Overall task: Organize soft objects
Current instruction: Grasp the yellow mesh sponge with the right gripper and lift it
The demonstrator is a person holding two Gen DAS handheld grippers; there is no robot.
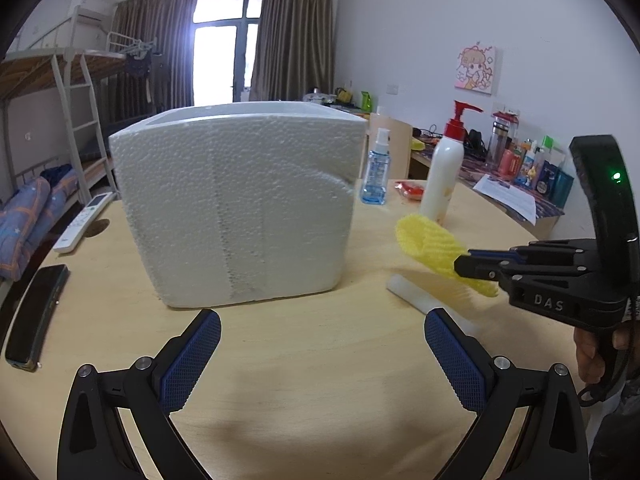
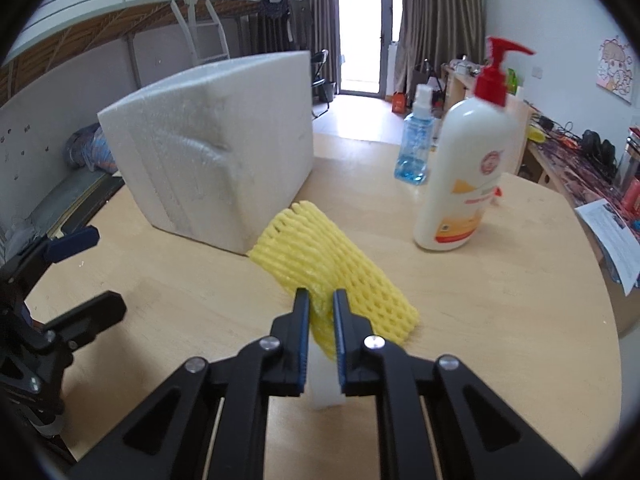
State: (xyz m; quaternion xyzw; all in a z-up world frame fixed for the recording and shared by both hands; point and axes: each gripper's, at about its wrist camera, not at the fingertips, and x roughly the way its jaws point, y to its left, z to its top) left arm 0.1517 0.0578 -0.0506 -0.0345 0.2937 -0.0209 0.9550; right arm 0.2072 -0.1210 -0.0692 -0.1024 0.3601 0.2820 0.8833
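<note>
Right tool (image 2: 321,312) pinching yellow foam net sleeve (image 2: 336,268), pebbly white styrofoam box (image 1: 236,204)

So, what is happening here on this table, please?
A person holds a gripper in each hand. The right gripper has its fingers shut on a yellow foam net sleeve, held just above the wooden table. A white foam strip lies on the table below it. The left gripper is open and empty, pointing at the white foam box. Nothing has visibly gone into the box yet.
</note>
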